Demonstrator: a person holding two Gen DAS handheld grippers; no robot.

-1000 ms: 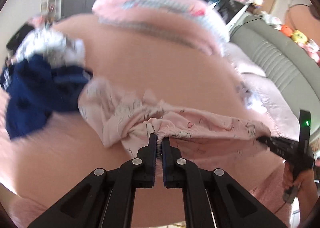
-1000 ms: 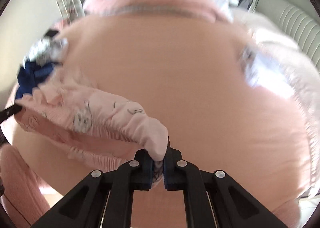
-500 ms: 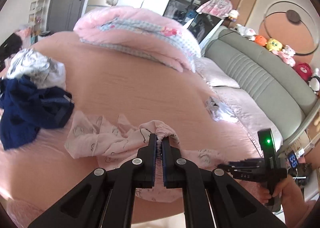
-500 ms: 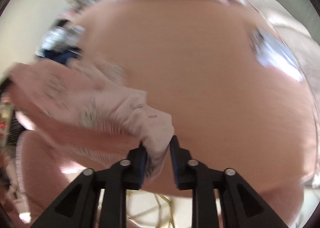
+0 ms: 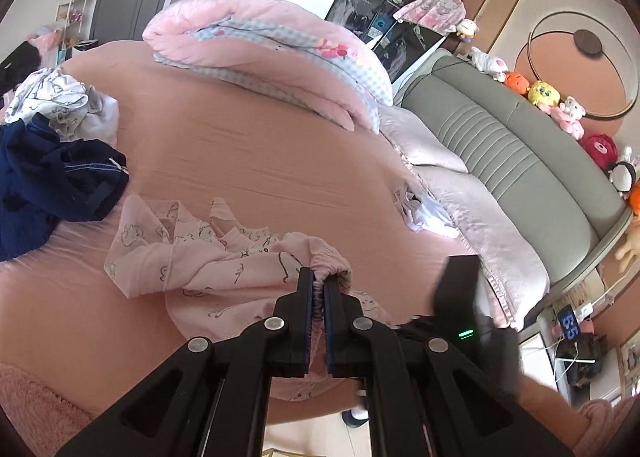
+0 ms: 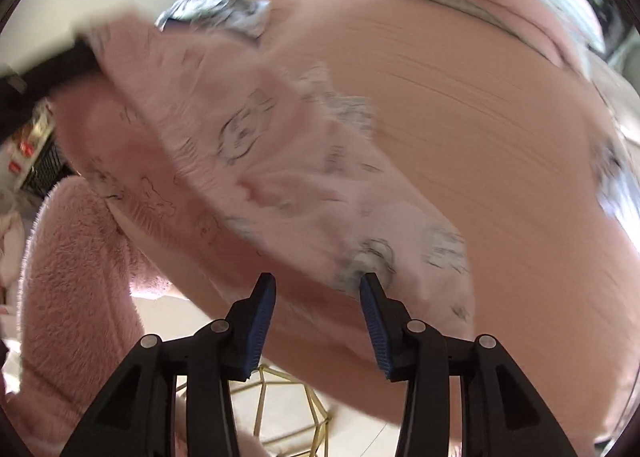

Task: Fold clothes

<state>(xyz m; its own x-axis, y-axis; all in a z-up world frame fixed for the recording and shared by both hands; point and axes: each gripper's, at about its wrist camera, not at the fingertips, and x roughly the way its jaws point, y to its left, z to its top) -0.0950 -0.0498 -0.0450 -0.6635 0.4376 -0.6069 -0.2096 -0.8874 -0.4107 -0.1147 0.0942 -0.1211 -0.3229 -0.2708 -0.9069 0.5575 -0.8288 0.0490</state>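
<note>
Pale pink printed pants [image 5: 224,265] lie crumpled on the pink bed [image 5: 260,161] near its front edge. My left gripper [image 5: 319,281] is shut on their gathered waistband. In the right wrist view the same pants [image 6: 280,161] spread blurred in front of my right gripper [image 6: 318,285], which is open with nothing between its fingers. The right gripper also shows in the left wrist view [image 5: 460,297], just right of the left one. The left gripper shows at the upper left of the right wrist view [image 6: 60,61], still holding the cloth.
A navy garment [image 5: 52,185] and a white printed one [image 5: 60,97] are heaped at the bed's left. A rolled pink quilt [image 5: 272,53] lies at the back. A small white-blue cloth [image 5: 420,209], pale pillows [image 5: 460,193] and a grey headboard [image 5: 512,161] are on the right.
My right gripper has opened and let go of the waistband. The pants have dropped from stretched between both grippers to lying slack on the bed. The left grip is unchanged.
</note>
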